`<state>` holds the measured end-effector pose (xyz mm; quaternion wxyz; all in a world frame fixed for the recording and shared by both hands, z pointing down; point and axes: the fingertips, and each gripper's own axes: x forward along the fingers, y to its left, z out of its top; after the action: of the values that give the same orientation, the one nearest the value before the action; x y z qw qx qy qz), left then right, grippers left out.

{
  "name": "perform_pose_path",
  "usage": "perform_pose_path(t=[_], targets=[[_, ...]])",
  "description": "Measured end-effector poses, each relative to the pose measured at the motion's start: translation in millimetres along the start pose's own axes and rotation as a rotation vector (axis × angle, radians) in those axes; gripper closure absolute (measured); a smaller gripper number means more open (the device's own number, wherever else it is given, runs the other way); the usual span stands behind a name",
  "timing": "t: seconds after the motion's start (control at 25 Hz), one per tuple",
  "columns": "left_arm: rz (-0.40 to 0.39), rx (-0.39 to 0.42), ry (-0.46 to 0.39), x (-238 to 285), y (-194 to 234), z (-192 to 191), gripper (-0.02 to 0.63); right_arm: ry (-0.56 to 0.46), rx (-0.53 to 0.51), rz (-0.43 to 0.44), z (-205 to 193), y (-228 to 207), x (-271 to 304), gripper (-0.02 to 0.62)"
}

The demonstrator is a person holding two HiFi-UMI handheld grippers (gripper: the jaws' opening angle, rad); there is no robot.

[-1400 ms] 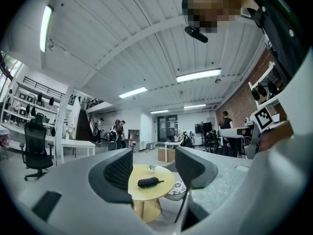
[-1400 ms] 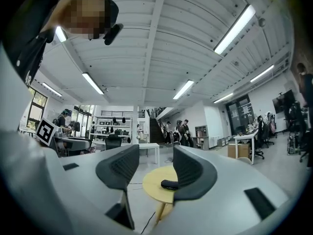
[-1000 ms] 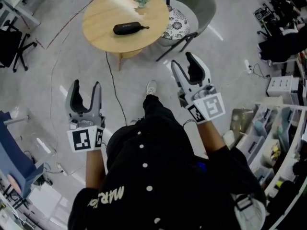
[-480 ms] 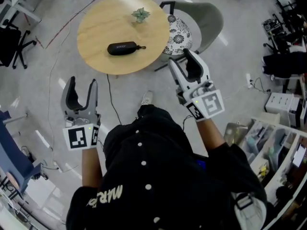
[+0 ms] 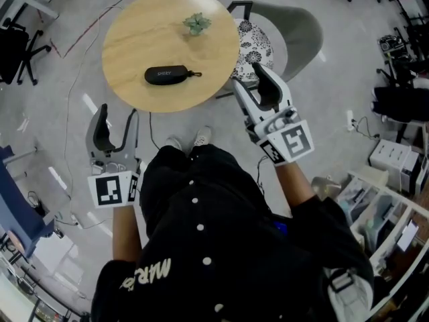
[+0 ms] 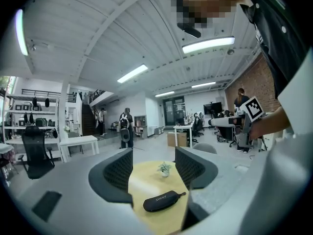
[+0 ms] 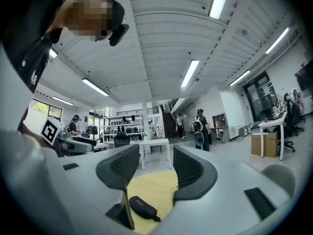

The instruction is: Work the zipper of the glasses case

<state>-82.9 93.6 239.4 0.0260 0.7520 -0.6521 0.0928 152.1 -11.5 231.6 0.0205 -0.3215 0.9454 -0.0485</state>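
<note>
A black glasses case (image 5: 167,75) lies closed on a round wooden table (image 5: 134,32), its zipper pull pointing right. The case shows between the jaws in the left gripper view (image 6: 163,201) and low in the right gripper view (image 7: 141,208). My left gripper (image 5: 116,124) hangs open over the floor, short of the table's near edge. My right gripper (image 5: 257,84) is open too, raised beside the table's right rim. Neither holds anything.
A small potted plant (image 5: 196,23) stands on the far side of the table. A grey chair (image 5: 288,29) with a patterned cushion (image 5: 253,45) sits right of the table. Cables (image 5: 154,123) run over the floor below it. Shelving (image 5: 395,200) fills the right side.
The person has stepped toward the table, so the table and case sit nearer in the head view. Both grippers stay open and have come closer to the table's edge.
</note>
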Motion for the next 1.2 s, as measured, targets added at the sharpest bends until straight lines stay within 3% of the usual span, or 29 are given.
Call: perform_pose_path(t=[0.16, 0.32, 0.72, 0.8, 1.0, 1.2], targets=[[-0.029, -0.009, 0.031, 20, 6, -14, 0.353, 0.039, -0.029, 0.022, -15, -8, 21, 0.390], [-0.055, -0.076, 0.063, 41, 19, -33, 0.353, 0.060, -0.017, 0.024, -26, -14, 37, 0.396], [-0.194, -0.083, 0.088, 123, 54, -49, 0.353, 0.131, -0.031, -0.005, -43, -48, 104, 0.396], [-0.268, -0.066, 0.118, 134, 50, -59, 0.353, 0.171, -0.023, 0.012, -57, -52, 117, 0.396], [-0.470, 0.019, 0.302, 157, 30, -109, 0.353, 0.325, -0.010, 0.122, -110, -51, 149, 0.396], [-0.615, 0.110, 0.378, 187, 9, -163, 0.353, 0.502, -0.040, 0.215, -171, -48, 163, 0.394]])
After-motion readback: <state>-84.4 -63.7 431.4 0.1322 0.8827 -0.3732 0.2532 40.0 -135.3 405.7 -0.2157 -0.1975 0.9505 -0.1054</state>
